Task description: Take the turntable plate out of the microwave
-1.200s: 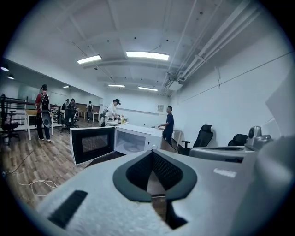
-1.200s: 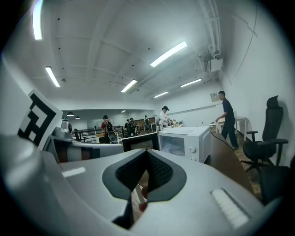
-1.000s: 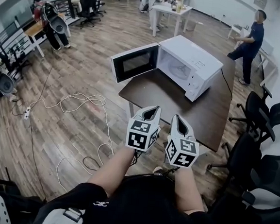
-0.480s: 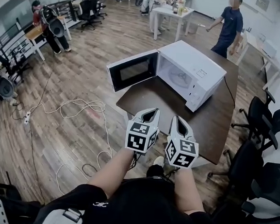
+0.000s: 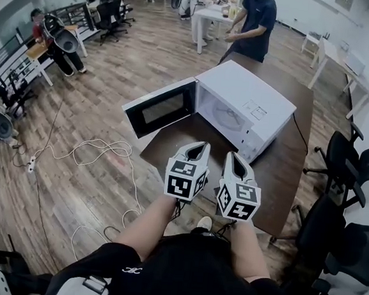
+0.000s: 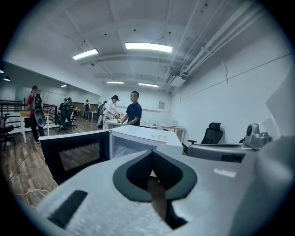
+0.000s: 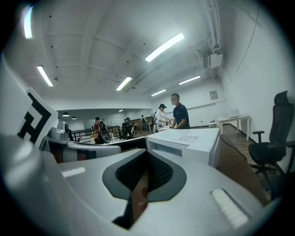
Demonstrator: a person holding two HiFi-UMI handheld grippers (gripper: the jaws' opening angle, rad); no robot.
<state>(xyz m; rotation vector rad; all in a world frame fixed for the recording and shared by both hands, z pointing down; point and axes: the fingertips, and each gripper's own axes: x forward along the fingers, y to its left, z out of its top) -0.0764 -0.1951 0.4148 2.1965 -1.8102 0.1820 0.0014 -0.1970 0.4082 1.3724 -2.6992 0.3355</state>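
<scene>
— Where's the plate?
— Inside the microwave, on the cavity floor, seen through the open front. The door swings out toward 9 o'clock.
— And the grippers?
— Side by side at 6 o'clock from the microwave, well apart from it, over the near edge of the surface. The left gripper has its jaws clenched on nothing; the right gripper likewise.
— Anyone nearby?
— A person stands at 12 o'clock, beyond the surface.
</scene>
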